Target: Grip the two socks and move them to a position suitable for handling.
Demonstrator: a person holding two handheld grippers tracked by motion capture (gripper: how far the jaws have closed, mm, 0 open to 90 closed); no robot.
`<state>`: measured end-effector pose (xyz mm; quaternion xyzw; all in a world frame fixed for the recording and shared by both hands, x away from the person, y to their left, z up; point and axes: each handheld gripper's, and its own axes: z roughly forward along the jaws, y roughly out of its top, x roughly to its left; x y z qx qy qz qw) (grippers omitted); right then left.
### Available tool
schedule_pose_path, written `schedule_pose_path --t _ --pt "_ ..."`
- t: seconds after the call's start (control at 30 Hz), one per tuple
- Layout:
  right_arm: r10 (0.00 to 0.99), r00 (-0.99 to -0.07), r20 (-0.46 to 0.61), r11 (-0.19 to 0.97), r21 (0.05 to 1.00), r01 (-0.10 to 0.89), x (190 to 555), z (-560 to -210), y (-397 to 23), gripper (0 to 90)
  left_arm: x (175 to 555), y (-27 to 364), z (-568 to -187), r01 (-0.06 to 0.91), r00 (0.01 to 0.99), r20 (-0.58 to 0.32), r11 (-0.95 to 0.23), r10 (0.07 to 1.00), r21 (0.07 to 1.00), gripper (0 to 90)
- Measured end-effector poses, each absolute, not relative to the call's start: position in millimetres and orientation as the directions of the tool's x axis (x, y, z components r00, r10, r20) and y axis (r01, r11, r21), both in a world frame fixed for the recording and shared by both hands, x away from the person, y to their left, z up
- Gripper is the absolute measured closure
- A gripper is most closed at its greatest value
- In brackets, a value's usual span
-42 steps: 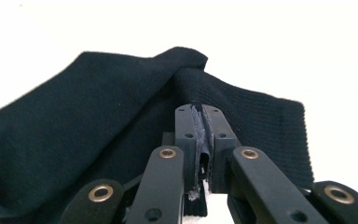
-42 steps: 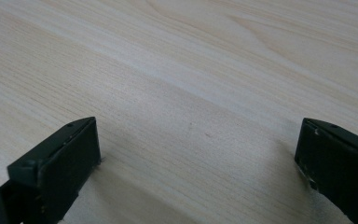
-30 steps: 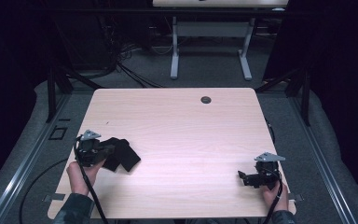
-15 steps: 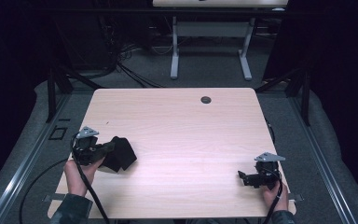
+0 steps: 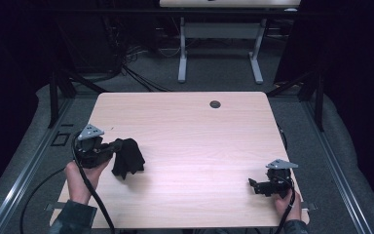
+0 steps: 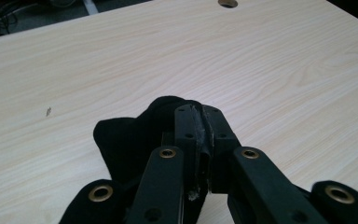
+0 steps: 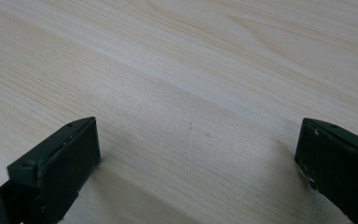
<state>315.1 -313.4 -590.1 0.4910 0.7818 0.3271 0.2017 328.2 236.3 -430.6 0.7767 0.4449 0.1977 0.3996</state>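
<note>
Left tongs (image 5: 111, 148) have lifted the black cloth (image 5: 128, 158) off the bench (image 5: 199, 131); the cloth now hangs bunched.

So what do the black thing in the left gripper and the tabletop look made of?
Black thing: soft matte fabric, probably; it droops in folds from the left gripper. Tabletop: pale wood-grain surface, likely laminate; smooth, faint sheen.

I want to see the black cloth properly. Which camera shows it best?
The high view: the whole black cloth hangs from the left gripper. In the left gripper view, shut jaws hide part of it. The right gripper view shows table.
</note>
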Motion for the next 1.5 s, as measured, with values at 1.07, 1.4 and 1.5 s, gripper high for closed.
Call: schedule_pose_path --t 1.07,1.4,1.5 --pt "0.901 -0.433 0.006 0.302 0.709 0.638 315 -590 -313 0.0 340 221 -410 0.544 0.561 -0.077 -0.297 0.824 0.784 85.9" --pt "0.901 -0.434 0.006 0.303 0.708 0.638 315 -590 -313 0.0 319 186 -411 0.512 0.644 -0.077 -0.354 0.761 0.783 85.8" --pt "0.901 -0.434 0.006 0.303 0.708 0.638 315 -590 -313 0.0 315 170 -414 0.505 0.669 -0.077 -0.377 0.739 0.776 85.8"
